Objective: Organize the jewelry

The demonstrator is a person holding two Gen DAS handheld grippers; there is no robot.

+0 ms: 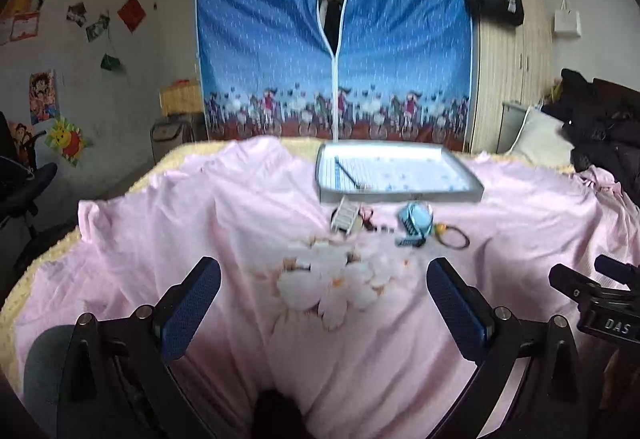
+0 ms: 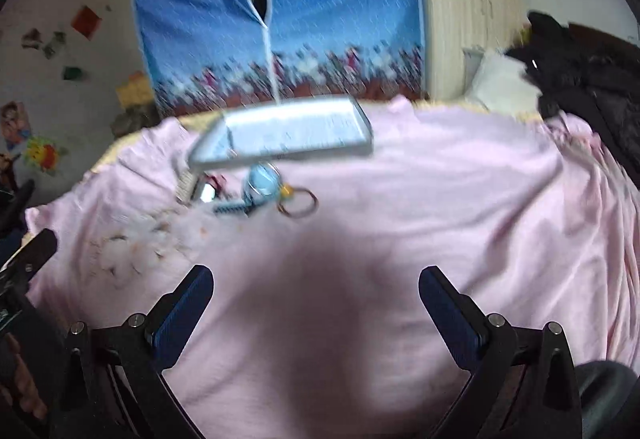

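Observation:
A shallow pale blue tray (image 1: 400, 195) (image 2: 280, 157) lies on the pink sheet (image 1: 200, 219) at the bed's far side. In front of it sits a small pile of accessories: a white comb-like clip (image 1: 344, 217), a light blue round piece (image 1: 416, 217) (image 2: 262, 179), a dark striped clip (image 1: 408, 241), and a thin dark ring with a yellow bead (image 1: 454, 235) (image 2: 298, 203). My left gripper (image 1: 324, 303) is open and empty, well short of the pile. My right gripper (image 2: 316, 303) is also open and empty, nearer me than the pile. The right view is motion-blurred.
A blue zip-front fabric wardrobe (image 1: 332, 39) stands behind the bed. Dark clothes (image 1: 600, 127) and a white pillow (image 1: 540, 135) lie at the right. The right gripper's body (image 1: 600, 303) shows at the left view's right edge. An office chair (image 1: 20, 183) stands at the left.

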